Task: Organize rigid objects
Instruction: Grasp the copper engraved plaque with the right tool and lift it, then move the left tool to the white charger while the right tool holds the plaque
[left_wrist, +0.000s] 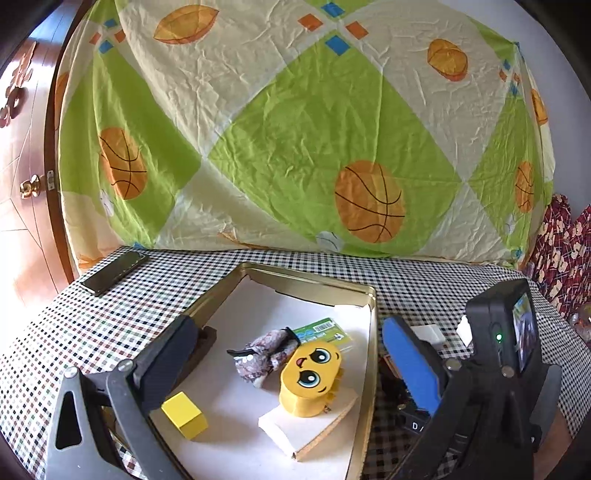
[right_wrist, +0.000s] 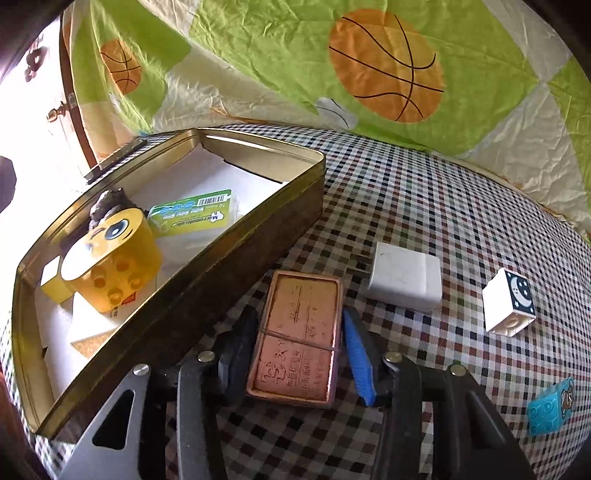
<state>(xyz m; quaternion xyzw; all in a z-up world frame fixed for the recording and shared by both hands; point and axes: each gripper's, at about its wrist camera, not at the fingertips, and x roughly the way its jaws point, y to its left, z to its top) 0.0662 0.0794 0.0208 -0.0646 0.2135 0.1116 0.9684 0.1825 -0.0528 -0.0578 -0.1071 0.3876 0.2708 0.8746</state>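
Right claw (right_wrist: 297, 354) closed on a copper-coloured embossed block (right_wrist: 295, 336) lying on the checkered surface (right_wrist: 424, 206) just beside the gold tin (right_wrist: 207, 291). Left claw (left_wrist: 295, 365) wide open and empty above the tin, which holds a yellow face brick (left_wrist: 310, 376), yellow cube (left_wrist: 184, 413) and green card (left_wrist: 325, 330). White charger (right_wrist: 402, 280) and moon brick (right_wrist: 509, 302) lie apart.
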